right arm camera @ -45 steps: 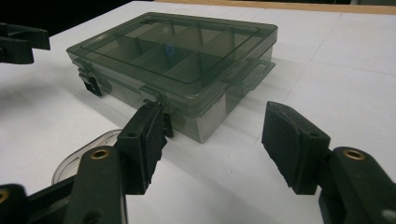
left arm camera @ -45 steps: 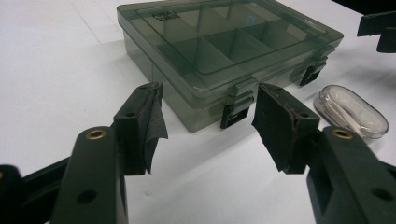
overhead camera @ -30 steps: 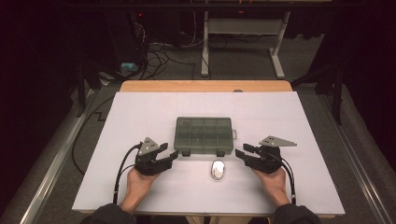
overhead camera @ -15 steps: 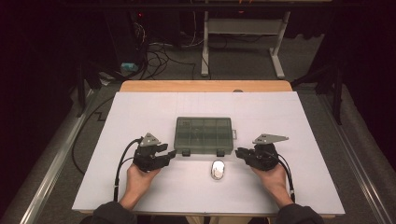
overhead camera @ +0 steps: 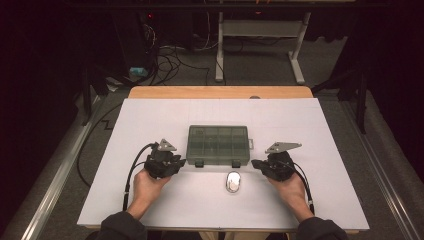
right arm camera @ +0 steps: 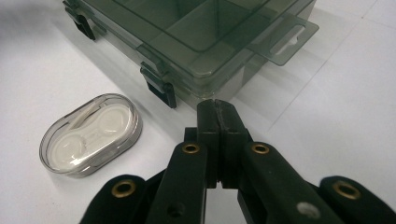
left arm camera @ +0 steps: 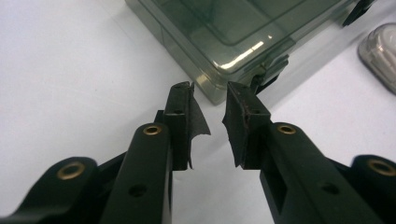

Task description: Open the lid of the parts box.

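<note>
The white tabletop (overhead camera: 150, 210) carries a smoky-grey compartment box (overhead camera: 218, 144) at its middle, lid shut; flanking the box's near corners, the left gripper (overhead camera: 181, 162) has just been closing to a narrow gap with nothing between, and the right gripper (overhead camera: 255, 163) has just closed fully, empty; a small clear lens case (overhead camera: 233, 181) lies toward the near edge, between the hands

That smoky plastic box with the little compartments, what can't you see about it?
- Smoky grey clear plastic compartment box, high view: too small to tell whether anything lies inside.
- Left gripper view: top edge cuts off its far part.
- Right gripper view: top edge cuts off most of its lid.
- Small clear oval case: contents blurred by its lid.
</note>
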